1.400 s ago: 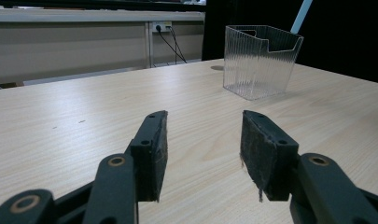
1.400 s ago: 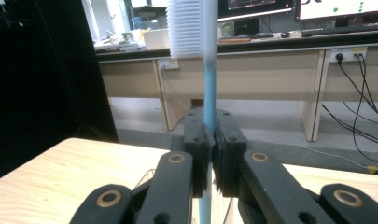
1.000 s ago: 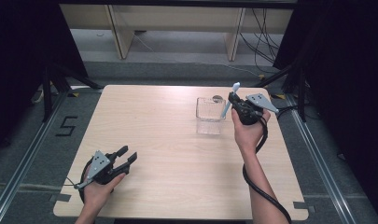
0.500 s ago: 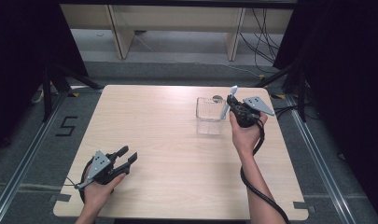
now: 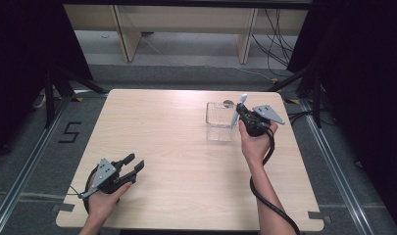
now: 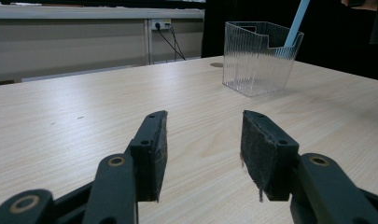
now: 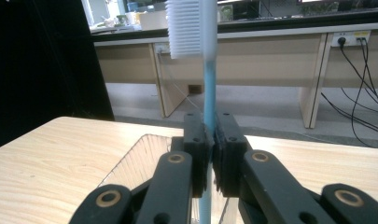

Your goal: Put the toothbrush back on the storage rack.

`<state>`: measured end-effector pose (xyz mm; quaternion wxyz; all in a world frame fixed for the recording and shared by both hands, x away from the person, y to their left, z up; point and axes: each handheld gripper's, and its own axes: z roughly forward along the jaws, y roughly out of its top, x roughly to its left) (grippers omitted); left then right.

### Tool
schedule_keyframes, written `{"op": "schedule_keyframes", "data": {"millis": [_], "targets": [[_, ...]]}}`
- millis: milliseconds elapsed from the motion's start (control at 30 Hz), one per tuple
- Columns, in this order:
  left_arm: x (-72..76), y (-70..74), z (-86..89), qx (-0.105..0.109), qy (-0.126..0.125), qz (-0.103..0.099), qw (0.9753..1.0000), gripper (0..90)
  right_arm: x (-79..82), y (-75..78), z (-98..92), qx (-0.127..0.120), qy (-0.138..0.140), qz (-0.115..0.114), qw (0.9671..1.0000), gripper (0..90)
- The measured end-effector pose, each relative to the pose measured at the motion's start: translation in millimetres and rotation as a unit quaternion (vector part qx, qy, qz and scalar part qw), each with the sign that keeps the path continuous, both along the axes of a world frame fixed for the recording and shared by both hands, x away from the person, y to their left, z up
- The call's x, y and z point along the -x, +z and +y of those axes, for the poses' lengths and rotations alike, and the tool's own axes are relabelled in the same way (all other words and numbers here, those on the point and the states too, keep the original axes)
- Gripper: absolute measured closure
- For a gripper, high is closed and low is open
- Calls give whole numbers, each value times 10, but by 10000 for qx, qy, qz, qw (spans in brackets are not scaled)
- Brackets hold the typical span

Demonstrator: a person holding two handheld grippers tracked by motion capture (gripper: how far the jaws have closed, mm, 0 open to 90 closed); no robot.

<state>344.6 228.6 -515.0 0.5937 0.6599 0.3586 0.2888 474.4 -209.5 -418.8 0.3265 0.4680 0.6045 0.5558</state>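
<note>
Worked at a pale wood-grain table (image 5: 176,147) set on grey carpet, with a taped "5" (image 5: 69,132) on the floor off its left edge as the sole legible writing. Found no brand or label on the things handled. From the high view, made out the left gripper (image 5: 132,164) low over the near-left part of the table, well apart from everything else, and the right gripper (image 5: 238,111) raised at the far right, just beside a clear container (image 5: 216,122). Through the left gripper view, confirmed jaws spread wide around nothing, the black felt-like pads frayed at one lower corner, and read the container as ribbed, see-through plastic with a cut-out in its rim, a detail lost from above. Through the right gripper view, saw jaws pinched tight on the pale blue stem of a toothbrush (image 7: 206,84), held upright, white bristle head above the jaws and facing left, handle running down below them towards the container's open top. Could not tell whether the lower end touched the bottom. Caught there also a white wall socket (image 7: 347,37) with dark cables hanging beside beige cabinet panels. Noted from above a small round grey disc (image 5: 229,103) in the tabletop just behind the container.
</note>
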Motion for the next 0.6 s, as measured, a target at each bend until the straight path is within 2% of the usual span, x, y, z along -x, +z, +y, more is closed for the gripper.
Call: {"op": "schedule_keyframes", "data": {"millis": [67, 100, 133, 267, 333, 500, 567, 600], "targets": [[-1, -1, 0, -4, 1, 2, 10000, 504, -7, -15, -1, 25, -10, -56, 10000, 852], [-2, -2, 0, -7, -3, -2, 10000, 504, -3, -17, -5, 57, -5, -3, 10000, 852], [-24, -10, -3, 28, -67, -101, 9999, 504, -6, -35, -3, 12, -10, -30, 10000, 852], [-21, -13, -6, 29, -65, -80, 9999, 504, 0, -50, -3, 48, -26, 6, 10000, 852], [0, -7, -3, -16, -10, 24, 10000, 503, -7, -67, -4, 112, 15, -39, 9999, 852], [1, -9, -4, -25, -12, 28, 10000, 503, 5, -99, 19, 19, -9, 94, 10000, 852], [0, -11, -4, -29, -12, 31, 10000, 503, -2, -115, 6, 117, -5, 6, 9999, 852], [1, -13, -5, -36, -13, 33, 10000, 503, 0, -120, 10, 73, -4, 1, 10000, 851]]}}
